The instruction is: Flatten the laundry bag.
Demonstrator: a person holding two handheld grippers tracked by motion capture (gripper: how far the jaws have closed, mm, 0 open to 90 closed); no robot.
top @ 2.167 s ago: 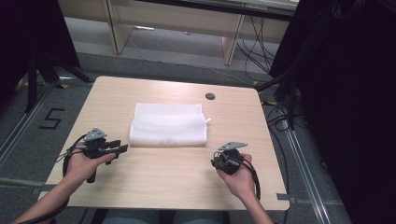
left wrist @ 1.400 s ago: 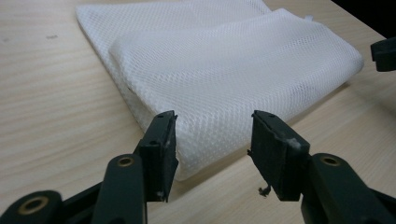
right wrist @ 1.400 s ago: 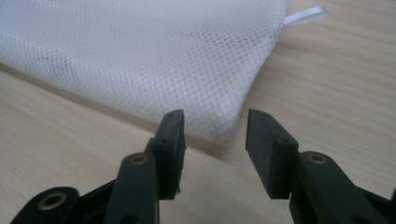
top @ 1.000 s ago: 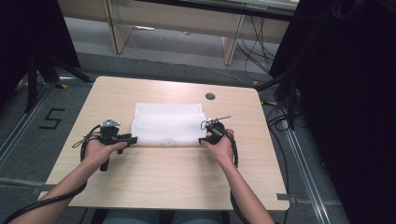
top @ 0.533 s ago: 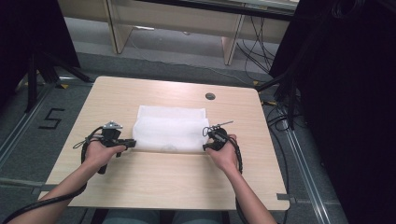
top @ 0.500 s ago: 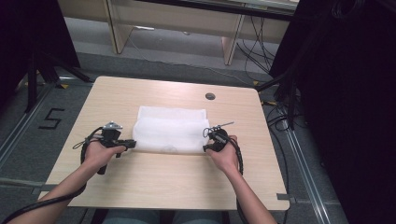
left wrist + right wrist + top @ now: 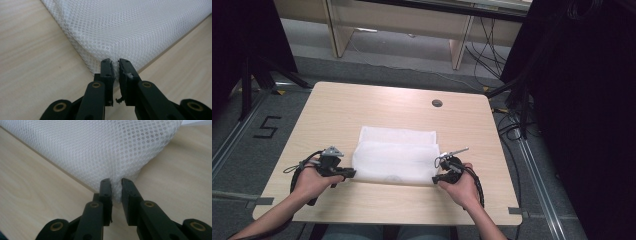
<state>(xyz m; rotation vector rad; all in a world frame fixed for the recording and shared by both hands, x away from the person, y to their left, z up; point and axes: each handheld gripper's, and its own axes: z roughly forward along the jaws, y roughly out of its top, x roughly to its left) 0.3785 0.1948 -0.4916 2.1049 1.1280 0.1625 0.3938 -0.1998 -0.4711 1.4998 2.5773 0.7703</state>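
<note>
Left gripper (image 7: pixel 348 174) pinching mesh cloth (image 7: pixel 394 161) near-left corner; right gripper (image 7: pixel 438 178) pinching near-right corner, jaws just eased slightly; table (image 7: pixel 377 107).

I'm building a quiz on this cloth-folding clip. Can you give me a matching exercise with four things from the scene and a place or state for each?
Things:
1. left gripper
2. right gripper
3. mesh cloth
4. round hole

Places or states:
A. in the table top, beyond the cloth
B. white, folded, in the middle of the table
C. pinching the cloth's near right corner
D. pinching the cloth's near left corner

Pairs: 1-D, 2-C, 3-B, 4-A
</note>
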